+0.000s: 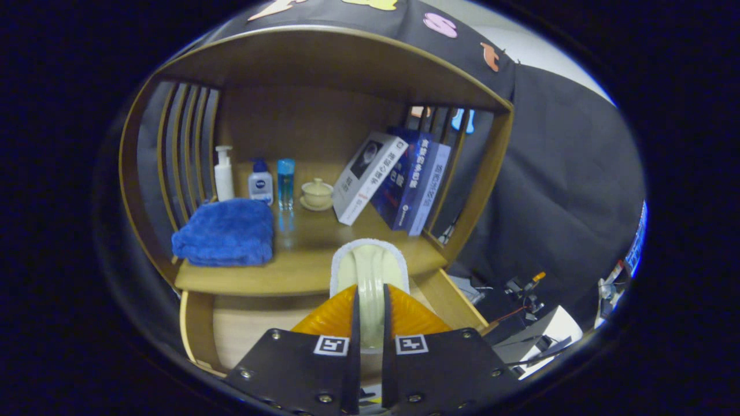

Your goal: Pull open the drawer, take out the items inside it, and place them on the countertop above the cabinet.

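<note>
Slipper (370,268) — pale, smooth, with a fuzzy white rim — is pinched at its heel between the fingers of the gripper (370,323), toe over the wooden countertop (300,271). Beyond lie a plush blue towel (225,233), bottles (260,182), a small teacup (317,193) and leaning books (393,179) — titles unreadable.

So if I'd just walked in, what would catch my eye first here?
Probably the pale slipper, pinched between the gripper fingers and held at the front edge of the wooden countertop. Next, the bright blue towel folded beside it, and the leaning books at the back.
</note>
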A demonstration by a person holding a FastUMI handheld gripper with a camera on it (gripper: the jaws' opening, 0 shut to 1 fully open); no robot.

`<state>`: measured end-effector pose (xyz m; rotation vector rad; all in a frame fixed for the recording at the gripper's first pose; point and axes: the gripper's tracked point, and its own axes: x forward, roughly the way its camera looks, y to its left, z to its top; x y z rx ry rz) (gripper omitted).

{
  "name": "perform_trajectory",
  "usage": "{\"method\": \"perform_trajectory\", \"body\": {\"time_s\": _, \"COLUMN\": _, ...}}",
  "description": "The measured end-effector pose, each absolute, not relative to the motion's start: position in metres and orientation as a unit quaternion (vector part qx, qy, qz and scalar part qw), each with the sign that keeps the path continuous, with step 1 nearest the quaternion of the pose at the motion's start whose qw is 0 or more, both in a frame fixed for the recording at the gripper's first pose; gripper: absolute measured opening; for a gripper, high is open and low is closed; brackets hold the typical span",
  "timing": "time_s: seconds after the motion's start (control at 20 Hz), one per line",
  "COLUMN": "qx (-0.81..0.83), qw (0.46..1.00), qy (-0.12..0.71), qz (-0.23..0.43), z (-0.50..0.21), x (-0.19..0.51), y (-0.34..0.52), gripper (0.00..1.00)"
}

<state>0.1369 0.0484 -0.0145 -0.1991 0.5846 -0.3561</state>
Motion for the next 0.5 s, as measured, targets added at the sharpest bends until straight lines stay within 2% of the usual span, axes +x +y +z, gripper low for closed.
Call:
{"method": "perform_trajectory", "body": {"time_s": 0.25, "qx": -0.077, "qw": 0.945, "qy": 0.284, "qz": -0.14, "z": -0.022, "x": 0.177, "y": 0.064, "gripper": 0.15}}
{"method": "perform_trajectory", "body": {"time_s": 0.5, "qx": -0.063, "qw": 0.945, "qy": 0.307, "qz": -0.089, "z": -0.057, "x": 0.22, "y": 0.079, "gripper": 0.15}}
